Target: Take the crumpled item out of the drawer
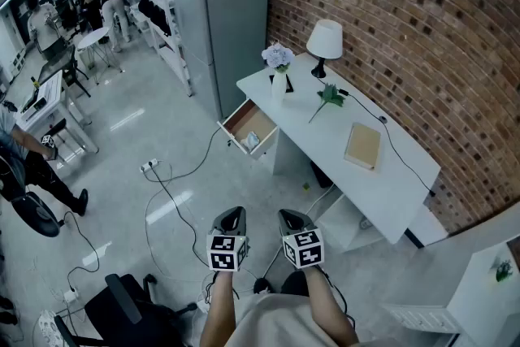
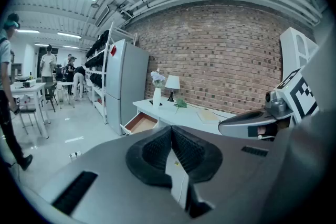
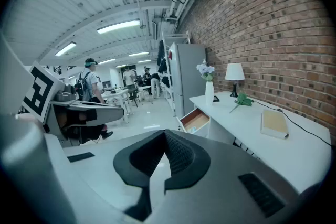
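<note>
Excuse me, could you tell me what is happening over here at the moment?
A person stands back from the long white desk, holding a left tool and a right tool, both shut and empty. The desk's wood-lined drawer hangs open, with a small pale crumpled item lying inside. Neither tool is near it, so the item has not been picked up yet.

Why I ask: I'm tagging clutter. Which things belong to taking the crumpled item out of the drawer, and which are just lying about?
Job: the open drawer; the crumpled item inside it; the left tool and right tool, both shut and empty.

Lying about: lamp, vase of flowers, green sprig and tan book, all on the desk; floor cables.
</note>
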The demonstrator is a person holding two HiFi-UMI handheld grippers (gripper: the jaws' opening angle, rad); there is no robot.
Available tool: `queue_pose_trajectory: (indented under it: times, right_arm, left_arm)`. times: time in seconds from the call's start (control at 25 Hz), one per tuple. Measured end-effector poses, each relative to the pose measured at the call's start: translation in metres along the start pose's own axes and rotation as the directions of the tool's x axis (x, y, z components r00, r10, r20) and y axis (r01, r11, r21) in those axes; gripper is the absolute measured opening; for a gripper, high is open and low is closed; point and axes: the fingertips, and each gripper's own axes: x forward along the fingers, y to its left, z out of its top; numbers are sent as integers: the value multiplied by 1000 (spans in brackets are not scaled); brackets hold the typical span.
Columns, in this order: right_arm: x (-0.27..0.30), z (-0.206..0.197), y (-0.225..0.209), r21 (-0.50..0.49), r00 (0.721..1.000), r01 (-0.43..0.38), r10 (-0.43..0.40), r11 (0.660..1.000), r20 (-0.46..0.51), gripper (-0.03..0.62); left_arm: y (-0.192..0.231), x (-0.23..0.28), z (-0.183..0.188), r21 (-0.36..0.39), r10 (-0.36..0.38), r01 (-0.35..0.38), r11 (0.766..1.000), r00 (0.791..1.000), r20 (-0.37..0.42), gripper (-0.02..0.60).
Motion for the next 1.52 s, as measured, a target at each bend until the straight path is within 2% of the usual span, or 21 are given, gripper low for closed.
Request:
queue_pose_trajectory:
  times: [0.32,0.48,0.68,0.96,1.16,1.32,1.52]
  right_arm:
    - [15,10,2,-4,1000,-28,28,1000,-5,25]
    - [35,10,-4,46,1000,-30,30,999,6,25]
    - [72,15,-11,75,999,-45,47,996,-25,25]
    - [133,44,-25,84,995,-98,101,992,-23,25]
    - [190,66,-60,134,992,-109,116,985,-48,25]
    - [233,92,-69,143,984,-157,168,977,-65,25]
    - [296,125,-86,107,975,-206,214,973,-61,25]
  left_arm:
    - [23,-2,3,-41,33,-33,999,999,2,15]
    - [37,6,-1,-47,49,-49,998,999,-12,15]
    - [63,25,4,-42,68,-69,997,997,-24,15]
    - [104,83,36,-72,71,-72,995,997,-13,15]
    - [122,139,56,0,33,-33,999,998,-54,15]
    - [151,172,83,-2,32,-33,999,998,-45,15]
    - [186,229,107,14,41,-41,999,998,-43,15]
